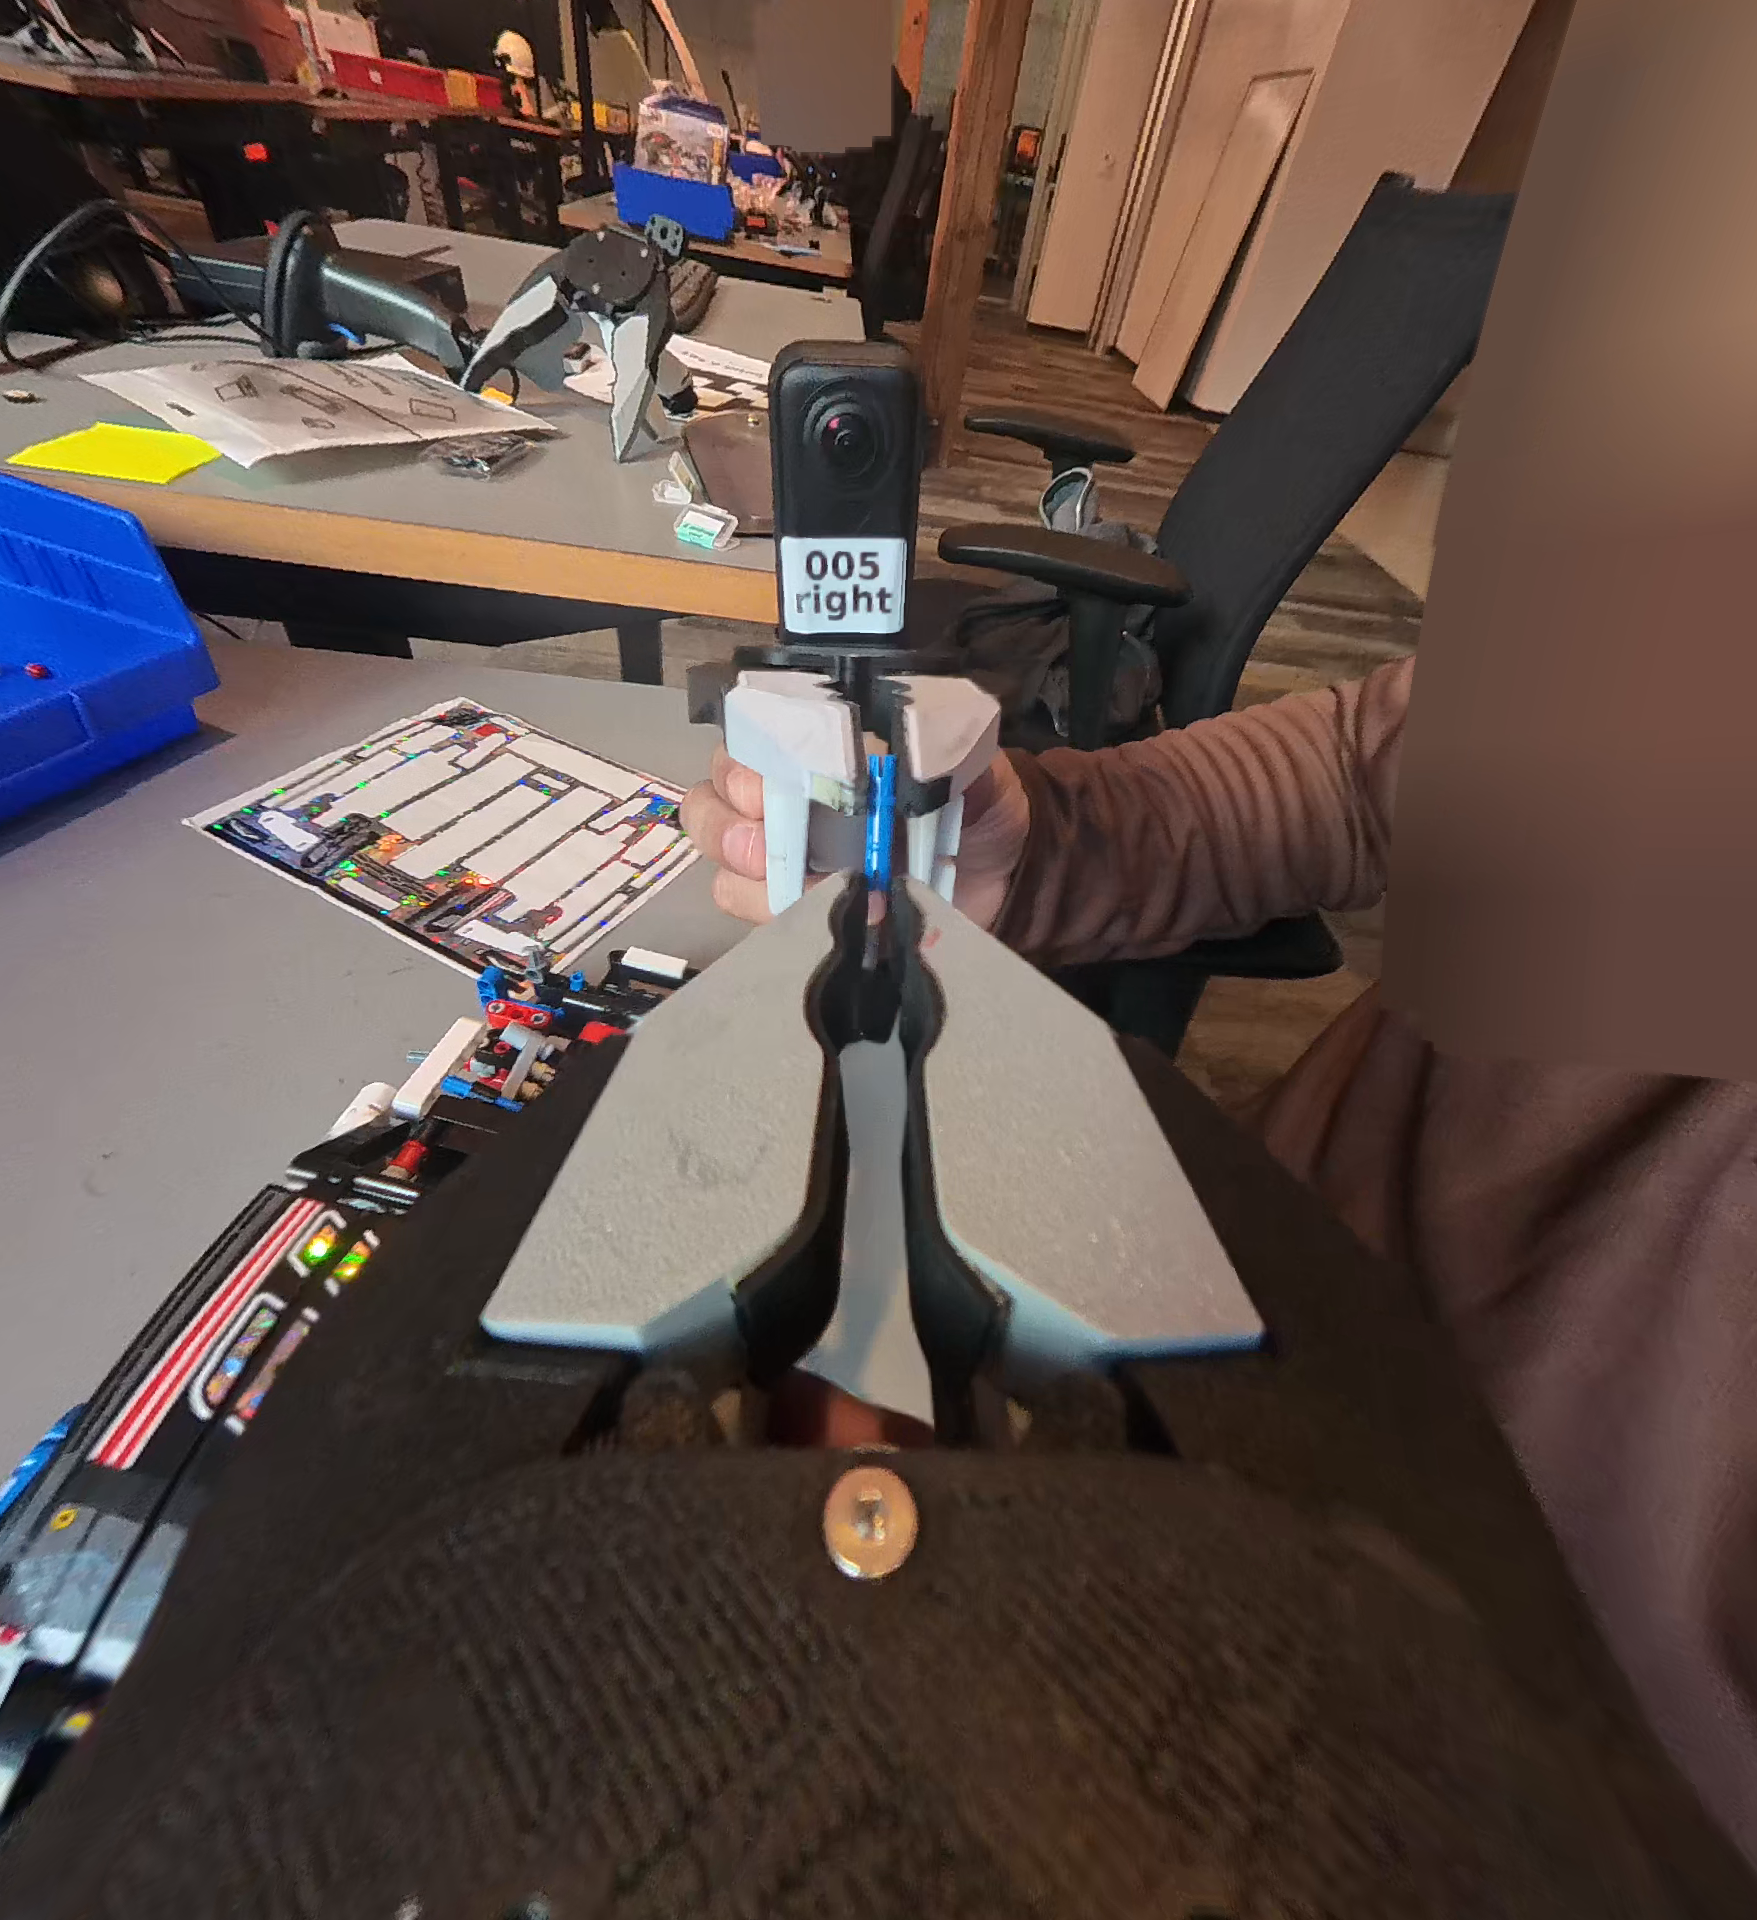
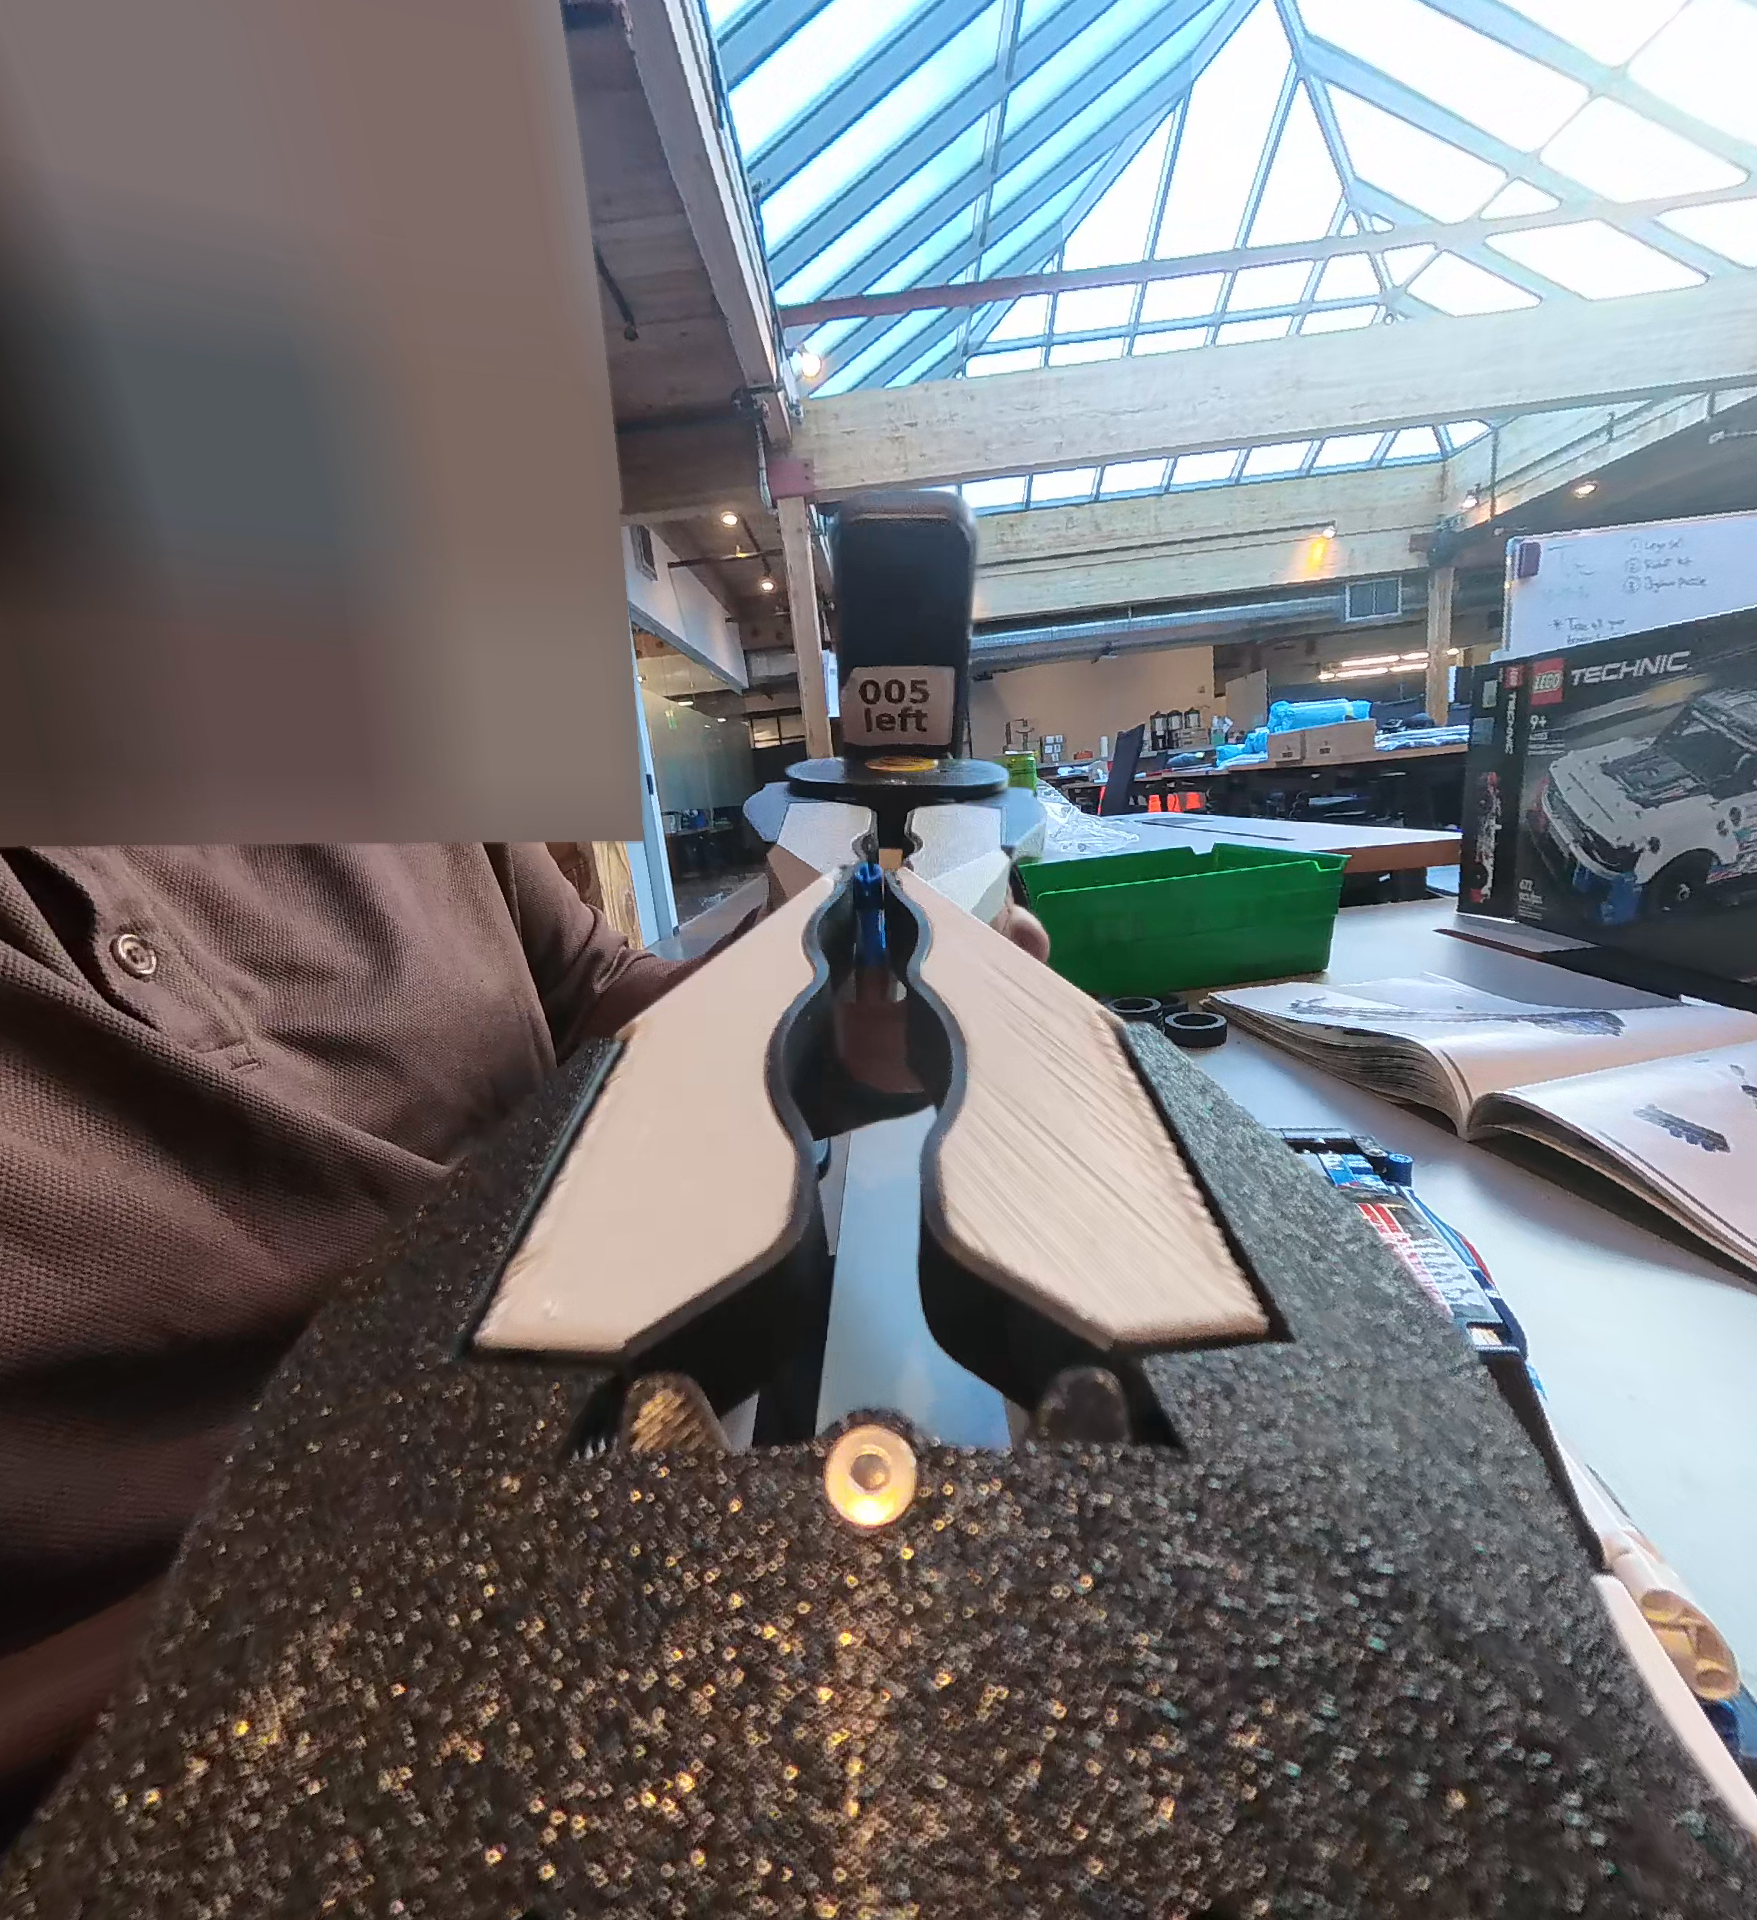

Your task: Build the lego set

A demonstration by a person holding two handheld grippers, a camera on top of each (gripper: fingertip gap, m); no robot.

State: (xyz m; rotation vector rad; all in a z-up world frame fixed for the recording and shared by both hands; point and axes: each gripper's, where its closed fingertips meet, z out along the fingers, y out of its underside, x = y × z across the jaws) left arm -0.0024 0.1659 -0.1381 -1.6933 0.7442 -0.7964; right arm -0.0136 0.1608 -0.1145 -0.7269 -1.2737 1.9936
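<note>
Workshop under a glass roof; grey table (image 1: 105, 997) carrying a blue bin (image 1: 32, 644), a sticker sheet (image 1: 448, 821), an open instruction booklet (image 2: 1539, 1081), a green bin (image 2: 1180, 914) and the set's box (image 2: 1663, 769). The part-built lego car (image 1: 230, 1340), black with red and white stripes, lies on the table just below the left tongs. Left tongs (image 1: 869, 935) and right tongs (image 2: 866, 914) meet tip to tip above the table, each nearly closed, pinching the same small blue pin (image 1: 880, 821) between them.
</note>
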